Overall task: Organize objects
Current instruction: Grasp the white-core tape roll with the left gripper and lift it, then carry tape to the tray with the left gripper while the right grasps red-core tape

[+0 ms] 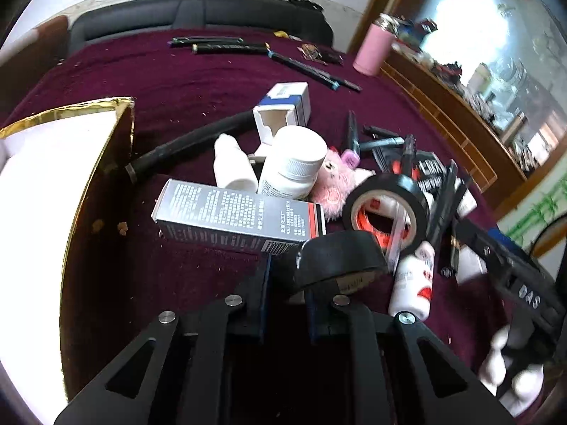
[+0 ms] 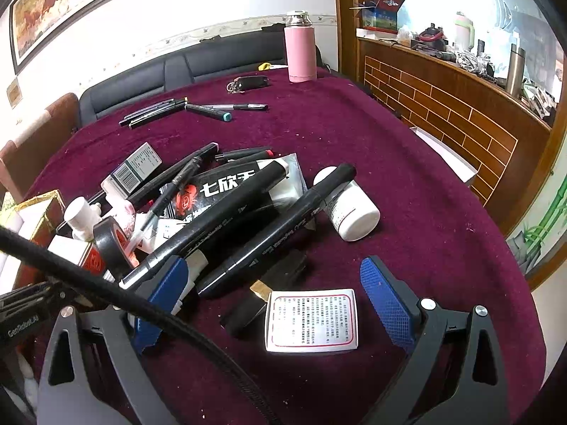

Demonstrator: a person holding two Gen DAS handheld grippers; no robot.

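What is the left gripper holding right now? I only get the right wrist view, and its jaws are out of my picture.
Observer: The left gripper is shut on a black tape roll, which it seems to pinch by the wall.
Operator: Is that the roll I see standing on edge by the markers?
Observer: No, that is a second tape roll, standing just beyond the held one.
Operator: What lies ahead of the left finger?
Observer: A grey printed carton lies flat there, with a white bottle behind it.
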